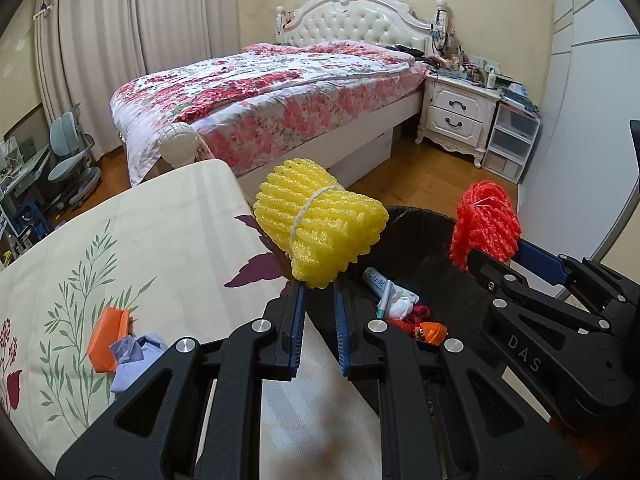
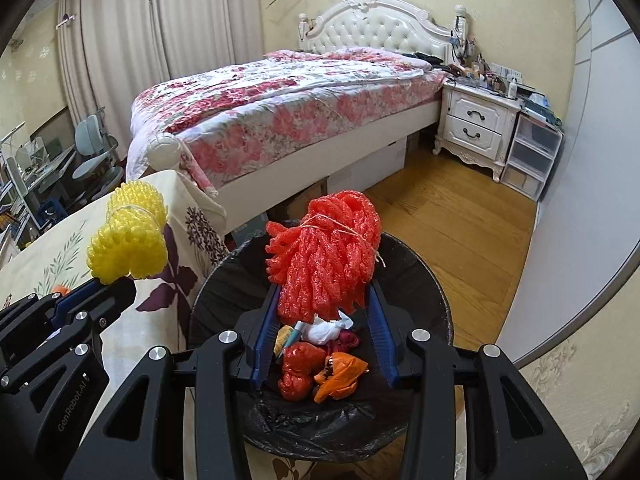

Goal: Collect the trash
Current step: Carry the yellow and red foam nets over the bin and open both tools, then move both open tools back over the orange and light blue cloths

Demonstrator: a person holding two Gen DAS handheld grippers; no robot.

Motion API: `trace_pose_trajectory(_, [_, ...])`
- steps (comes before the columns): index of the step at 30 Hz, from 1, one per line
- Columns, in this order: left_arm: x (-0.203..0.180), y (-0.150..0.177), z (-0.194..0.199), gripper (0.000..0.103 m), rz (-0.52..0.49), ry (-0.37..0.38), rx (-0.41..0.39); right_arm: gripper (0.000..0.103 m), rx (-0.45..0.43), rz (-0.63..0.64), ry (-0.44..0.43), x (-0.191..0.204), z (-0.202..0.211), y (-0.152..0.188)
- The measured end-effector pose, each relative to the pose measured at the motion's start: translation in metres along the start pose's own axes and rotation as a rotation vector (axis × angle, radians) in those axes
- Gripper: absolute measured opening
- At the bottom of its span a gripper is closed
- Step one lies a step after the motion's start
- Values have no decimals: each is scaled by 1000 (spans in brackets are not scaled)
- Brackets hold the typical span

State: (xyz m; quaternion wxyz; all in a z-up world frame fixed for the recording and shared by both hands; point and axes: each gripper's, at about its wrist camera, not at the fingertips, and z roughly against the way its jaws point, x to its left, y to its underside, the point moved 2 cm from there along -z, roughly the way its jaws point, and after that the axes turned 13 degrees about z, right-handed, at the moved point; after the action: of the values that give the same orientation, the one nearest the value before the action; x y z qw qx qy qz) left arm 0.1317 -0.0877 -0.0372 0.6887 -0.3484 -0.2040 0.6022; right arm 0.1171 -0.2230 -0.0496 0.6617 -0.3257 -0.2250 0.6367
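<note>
My left gripper [image 1: 319,286] is shut on a yellow foam net bundle [image 1: 320,228] tied with string, held at the table's right edge beside the bin. It also shows in the right wrist view [image 2: 128,240]. My right gripper [image 2: 322,298] is shut on a red foam net bundle [image 2: 326,256], held above the black-lined trash bin [image 2: 432,280]. In the bin lie a red bag [image 2: 298,372], an orange wrapper [image 2: 340,376], white tissue [image 2: 326,330] and a tube. An orange paper piece [image 1: 106,340] and a crumpled lilac paper [image 1: 132,360] lie on the table.
The table has a cream floral cloth [image 1: 120,248] and stands left of the bin. A bed [image 1: 272,92] with a floral cover is behind, a white nightstand [image 1: 456,116] and plastic drawers [image 1: 510,140] to the right. Wood floor [image 2: 460,224] lies beyond the bin.
</note>
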Motion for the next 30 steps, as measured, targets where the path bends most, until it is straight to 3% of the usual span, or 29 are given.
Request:
trace_pose_trajectory(5, [-6, 4, -8, 14, -14, -1, 25, 43, 4, -12, 11, -6, -3, 0])
trace_pose_trajectory(8, [-8, 6, -9, 19, -15, -4, 33, 49, 4, -20, 19, -8, -2, 2])
trace_pose_trajectory(10, [-7, 5, -9, 37, -10, -5, 34, 54, 4, -27, 22, -11, -2, 3])
trace_pose_trajectory(21, [8, 2, 5, 73, 53, -27, 16, 72, -3, -45, 55, -17, 4, 6])
trace_pose_trajectory(30, [41, 4, 25, 79, 123, -91, -5, 77, -16, -24, 39, -4, 14, 3])
